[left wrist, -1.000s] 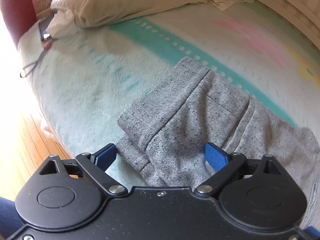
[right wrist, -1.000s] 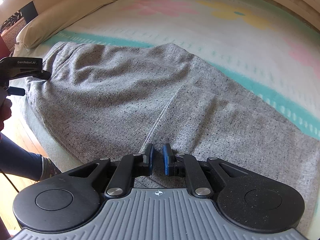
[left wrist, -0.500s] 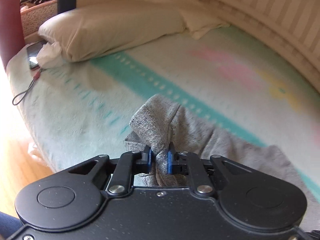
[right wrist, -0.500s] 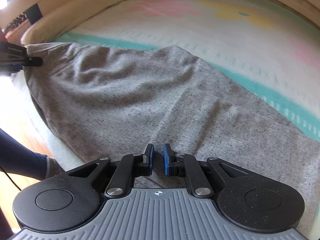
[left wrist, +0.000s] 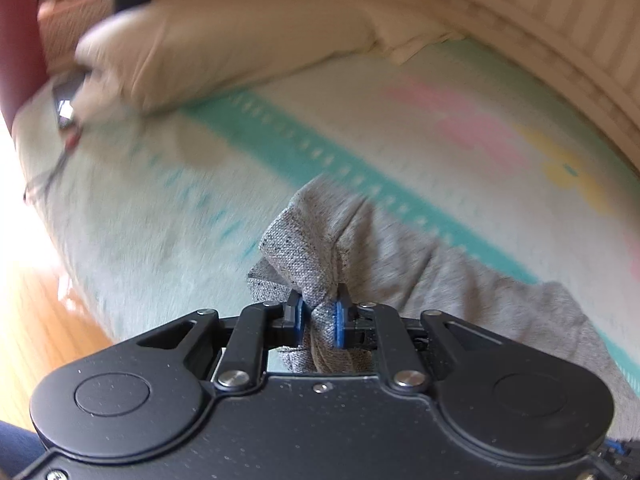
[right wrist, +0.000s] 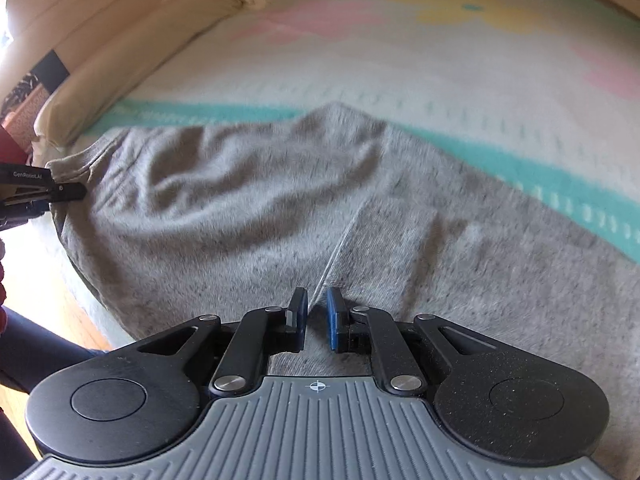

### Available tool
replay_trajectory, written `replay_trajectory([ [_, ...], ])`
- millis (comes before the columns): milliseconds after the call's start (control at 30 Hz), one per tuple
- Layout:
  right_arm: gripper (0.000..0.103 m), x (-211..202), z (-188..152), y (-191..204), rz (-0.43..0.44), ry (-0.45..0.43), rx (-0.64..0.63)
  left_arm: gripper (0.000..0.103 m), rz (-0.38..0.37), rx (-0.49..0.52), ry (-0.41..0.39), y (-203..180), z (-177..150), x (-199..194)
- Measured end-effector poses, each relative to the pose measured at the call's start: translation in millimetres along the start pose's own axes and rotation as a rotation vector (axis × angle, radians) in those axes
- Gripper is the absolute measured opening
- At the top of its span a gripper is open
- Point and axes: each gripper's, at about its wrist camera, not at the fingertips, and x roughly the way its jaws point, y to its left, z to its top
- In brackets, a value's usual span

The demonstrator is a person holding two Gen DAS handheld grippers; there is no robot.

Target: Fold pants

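Grey speckled pants point(right wrist: 280, 208) lie spread on the bed's pale blanket point(right wrist: 400, 64). My left gripper point(left wrist: 318, 312) is shut on the waistband corner of the pants point(left wrist: 320, 248) and holds it bunched and lifted above the blanket. It also shows at the left edge of the right wrist view point(right wrist: 60, 192), gripping that corner. My right gripper point(right wrist: 317, 308) is shut on a pinch of the pants at the near edge, beside a seam.
A cream pillow point(left wrist: 224, 48) lies at the head of the bed. A phone with a cable point(left wrist: 64, 108) lies beside it. The bed's edge and wooden floor point(left wrist: 36, 320) are to the left. A slatted bed rail point(left wrist: 560, 20) runs along the far side.
My left gripper has closed on the waistband corner and lifted it off the blanket. The cloth between the grippers has pulled tauter. My right gripper has stayed shut on the near edge.
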Motion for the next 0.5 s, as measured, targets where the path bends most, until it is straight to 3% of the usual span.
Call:
replay_trajectory([
  [133, 0.012, 2.4, -1.6, 11.6, -0.006, -0.002, -0.059, 0.058, -0.033, -0.123, 0.088, 25.9, -1.9, 20.7],
  [200, 0.012, 2.3, -0.3, 14.9, 0.016, 0.000, -0.060, 0.065, -0.048, -0.172, 0.099, 35.2, -3.6, 24.6],
  [267, 0.012, 0.9, 2.0, 17.1, 0.033, -0.010, -0.063, 0.084, -0.053, -0.192, 0.123, 37.8, -4.4, 29.3],
  [333, 0.012, -4.3, 5.7, 17.6, 0.026, -0.052, -0.069, 0.099, -0.106, -0.229, 0.173, 39.3, -5.8, 40.7],
  [400, 0.012, -8.0, 11.9, 13.6, 0.005, -0.094, -0.052, 0.098, -0.097, -0.248, 0.145, 35.9, -4.3, 40.3],
  [467, 0.012, -7.3, 19.6, 5.4, -0.015, -0.109, -0.006, 0.085, -0.070, -0.230, 0.122, 31.1, -1.7, 37.4],
  [500, 0.012, -5.9, 23.2, 0.8, -0.025, -0.112, 0.019, 0.070, -0.038, -0.211, 0.102, 26.3, -0.4, 33.2],
])
